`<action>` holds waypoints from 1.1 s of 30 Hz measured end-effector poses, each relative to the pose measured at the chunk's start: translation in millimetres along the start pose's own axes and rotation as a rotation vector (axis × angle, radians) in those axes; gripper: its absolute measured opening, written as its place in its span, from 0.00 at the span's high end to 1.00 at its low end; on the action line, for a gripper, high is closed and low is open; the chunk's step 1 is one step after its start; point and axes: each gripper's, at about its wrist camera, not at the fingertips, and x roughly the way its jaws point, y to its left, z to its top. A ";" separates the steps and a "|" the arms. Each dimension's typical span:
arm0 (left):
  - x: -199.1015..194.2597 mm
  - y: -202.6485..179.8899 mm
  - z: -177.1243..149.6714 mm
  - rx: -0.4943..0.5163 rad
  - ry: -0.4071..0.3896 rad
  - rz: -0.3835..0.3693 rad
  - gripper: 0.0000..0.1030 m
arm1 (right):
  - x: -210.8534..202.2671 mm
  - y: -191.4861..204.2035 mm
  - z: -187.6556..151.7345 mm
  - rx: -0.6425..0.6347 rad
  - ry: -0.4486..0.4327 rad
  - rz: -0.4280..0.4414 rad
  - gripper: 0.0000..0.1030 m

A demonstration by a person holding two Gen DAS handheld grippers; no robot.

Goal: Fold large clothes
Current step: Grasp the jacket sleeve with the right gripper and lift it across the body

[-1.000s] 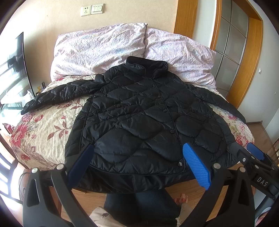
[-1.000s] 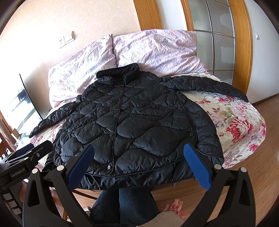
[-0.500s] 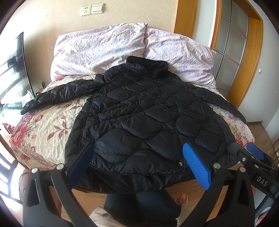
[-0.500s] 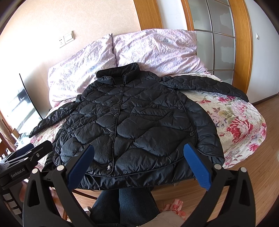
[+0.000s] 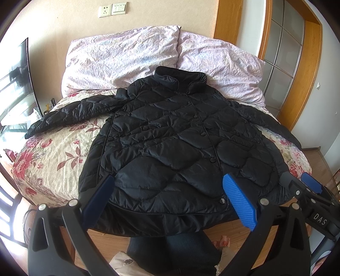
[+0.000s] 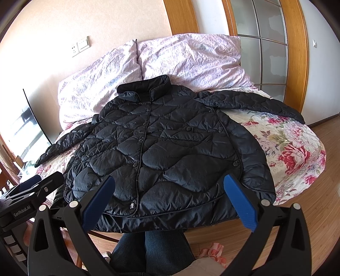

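Quilted black jacket [image 5: 170, 148] lies flat on the floral bed [image 5: 53, 161], collar toward the far pillows [image 5: 119, 57]. I see my left hand-held gripper [image 5: 170, 201] and right hand-held gripper [image 6: 170, 201] both spread wide, empty, near its hem.

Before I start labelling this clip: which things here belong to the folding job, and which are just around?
For the job:
black quilted jacket, spread flat
left tool, open
right tool, open
bed beneath it

Just around:
two pillows
wall socket
glass door
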 end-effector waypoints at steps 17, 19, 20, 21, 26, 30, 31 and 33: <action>51.8 29.9 53.8 -0.022 0.012 0.059 0.02 | 70.9 -116.4 75.5 0.303 -0.023 -0.016 0.01; 66.3 33.9 62.1 -0.035 0.045 0.044 0.02 | 87.1 -142.2 87.9 0.377 -0.003 -0.025 0.01; 75.0 36.3 66.9 -0.041 0.063 0.033 0.02 | 95.2 -155.3 93.5 0.417 0.006 -0.023 0.01; 81.2 38.1 70.1 -0.042 0.075 0.026 0.02 | 105.5 -173.1 100.1 0.476 0.024 -0.026 0.01; 111.6 42.7 92.7 -0.016 0.098 0.001 0.02 | 147.0 -254.2 116.8 0.764 0.092 0.013 0.11; 129.4 49.0 111.2 -0.029 0.078 -0.002 0.02 | 175.2 -305.8 120.4 0.937 0.116 0.020 0.24; 131.8 50.9 113.1 -0.038 0.064 -0.012 0.02 | 179.8 -313.9 121.1 0.960 0.114 0.021 0.29; 137.1 53.1 117.1 -0.036 0.053 -0.034 0.02 | 190.7 -335.5 119.5 1.046 0.106 0.041 0.34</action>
